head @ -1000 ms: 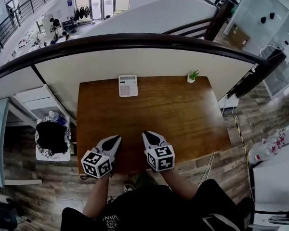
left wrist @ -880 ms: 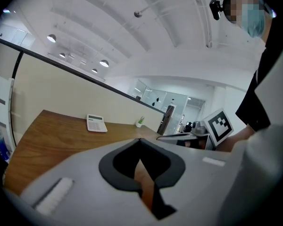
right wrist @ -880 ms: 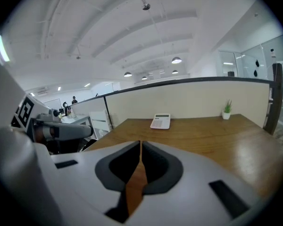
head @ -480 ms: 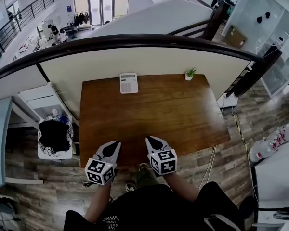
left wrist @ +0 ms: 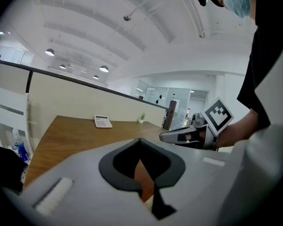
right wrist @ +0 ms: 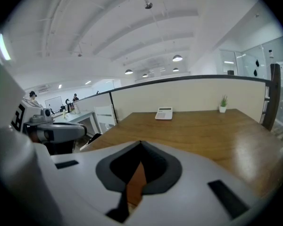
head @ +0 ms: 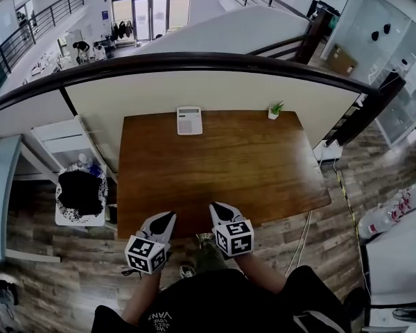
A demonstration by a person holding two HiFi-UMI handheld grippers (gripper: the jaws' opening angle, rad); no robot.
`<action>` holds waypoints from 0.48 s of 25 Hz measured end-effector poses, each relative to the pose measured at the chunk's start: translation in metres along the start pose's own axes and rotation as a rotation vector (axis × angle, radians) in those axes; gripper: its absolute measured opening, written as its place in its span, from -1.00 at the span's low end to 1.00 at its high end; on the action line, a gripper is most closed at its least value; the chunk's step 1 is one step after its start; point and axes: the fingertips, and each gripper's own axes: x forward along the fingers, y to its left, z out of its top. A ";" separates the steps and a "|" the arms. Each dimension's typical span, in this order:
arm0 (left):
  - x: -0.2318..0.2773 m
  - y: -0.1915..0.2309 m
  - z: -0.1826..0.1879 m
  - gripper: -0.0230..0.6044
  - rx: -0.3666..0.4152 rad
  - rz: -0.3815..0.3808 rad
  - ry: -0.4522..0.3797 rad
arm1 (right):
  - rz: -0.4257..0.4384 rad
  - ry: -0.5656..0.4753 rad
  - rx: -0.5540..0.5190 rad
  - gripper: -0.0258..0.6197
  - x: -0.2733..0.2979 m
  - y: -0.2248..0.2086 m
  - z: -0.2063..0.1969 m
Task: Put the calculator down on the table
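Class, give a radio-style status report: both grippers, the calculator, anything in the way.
Left gripper shut, empty, near table edge. Right gripper same. Calculator flat on table, far edge, untouched. Path clear; small plant off to far right.

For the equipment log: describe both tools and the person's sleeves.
The left tool and right tool are pale grey, tapering shells with black-lined jaws. Each carries a white cube with black square markers. The person wears a black top with white print; forearms are bare.
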 end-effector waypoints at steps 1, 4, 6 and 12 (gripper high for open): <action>-0.001 -0.001 -0.001 -0.89 0.001 0.003 -0.001 | -0.002 0.000 0.000 -0.88 -0.001 0.000 -0.001; -0.003 -0.001 0.001 -0.89 0.000 0.011 -0.007 | -0.008 -0.001 0.002 -0.88 -0.004 0.000 -0.001; -0.002 -0.001 -0.001 -0.89 -0.004 0.009 -0.004 | -0.011 0.000 0.000 -0.88 -0.004 -0.002 -0.001; 0.000 -0.004 -0.005 -0.89 -0.012 -0.002 0.010 | -0.014 0.003 0.001 -0.88 -0.008 -0.002 -0.003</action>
